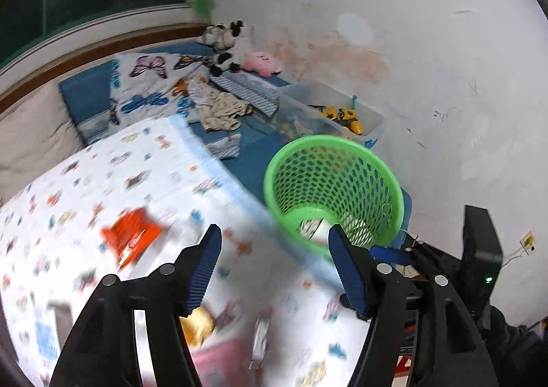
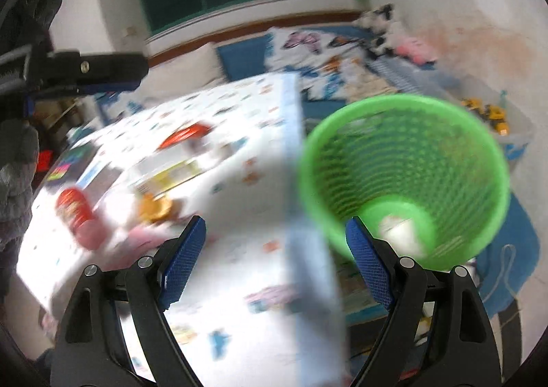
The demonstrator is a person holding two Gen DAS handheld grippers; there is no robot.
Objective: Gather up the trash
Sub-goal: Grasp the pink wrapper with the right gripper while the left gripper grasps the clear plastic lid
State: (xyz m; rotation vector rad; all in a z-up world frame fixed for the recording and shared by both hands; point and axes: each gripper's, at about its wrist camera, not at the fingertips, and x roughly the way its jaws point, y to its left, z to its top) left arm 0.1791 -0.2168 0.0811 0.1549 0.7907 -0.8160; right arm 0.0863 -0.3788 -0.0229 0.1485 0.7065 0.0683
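Green mesh basket (image 1: 334, 193) beside the patterned table (image 1: 102, 181).
Pale, blurred scraps, perhaps paper (image 2: 402, 233), lie inside; left gripper (image 1: 274, 243) and right gripper (image 2: 275, 236) both spread, empty.

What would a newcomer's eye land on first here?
The bright green mesh basket stands beside the patterned table cover, already holding some pale trash at its bottom. Next, the red wrapper on that cover, ahead of the open, empty left gripper. The right gripper is open too.

Patterned table (image 1: 164, 161), red packet (image 1: 132, 234), red can (image 2: 77, 212)
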